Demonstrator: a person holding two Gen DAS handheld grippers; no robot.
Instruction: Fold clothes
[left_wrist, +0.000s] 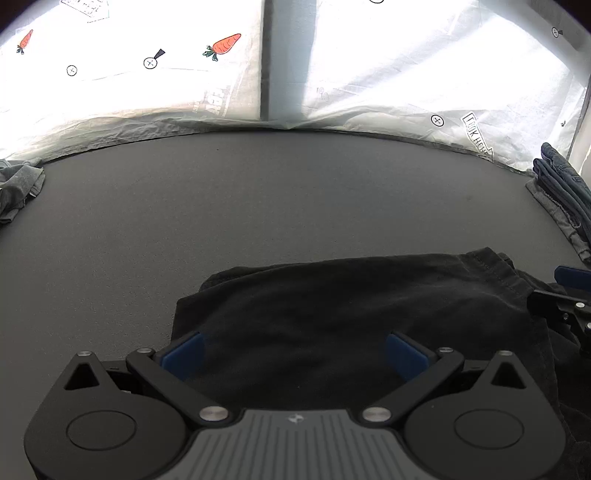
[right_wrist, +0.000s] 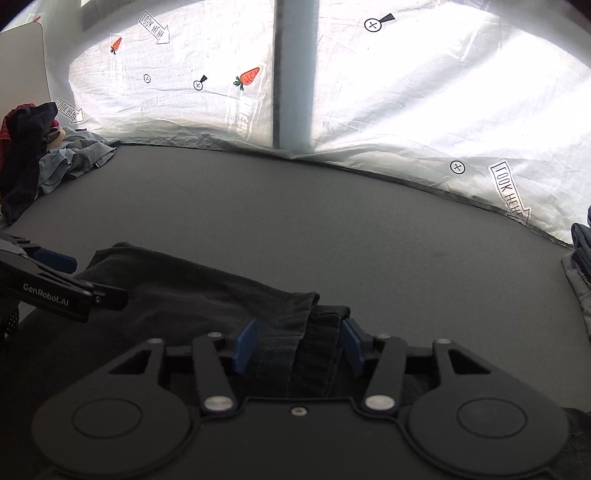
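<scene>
A black garment (left_wrist: 351, 306) lies folded on the dark grey table (left_wrist: 258, 192), close to the near edge. My left gripper (left_wrist: 293, 350) hovers over its left part, jaws wide open, blue pads (left_wrist: 184, 354) well apart and pressing on nothing. My right gripper (right_wrist: 298, 347) is at the garment's right end (right_wrist: 317, 354). A thick folded edge of the cloth lies between its blue pads (right_wrist: 245, 349), which stand apart from each other and do not squeeze it. Each gripper shows at the edge of the other's view: the right gripper (left_wrist: 561, 286), the left gripper (right_wrist: 92, 277).
A heap of unfolded clothes (right_wrist: 33, 155) sits at the table's far left, also seen as grey cloth (left_wrist: 18, 188). A stack of folded denim (left_wrist: 565, 184) rests at the right edge. A white printed sheet (left_wrist: 388, 74) hangs behind the table.
</scene>
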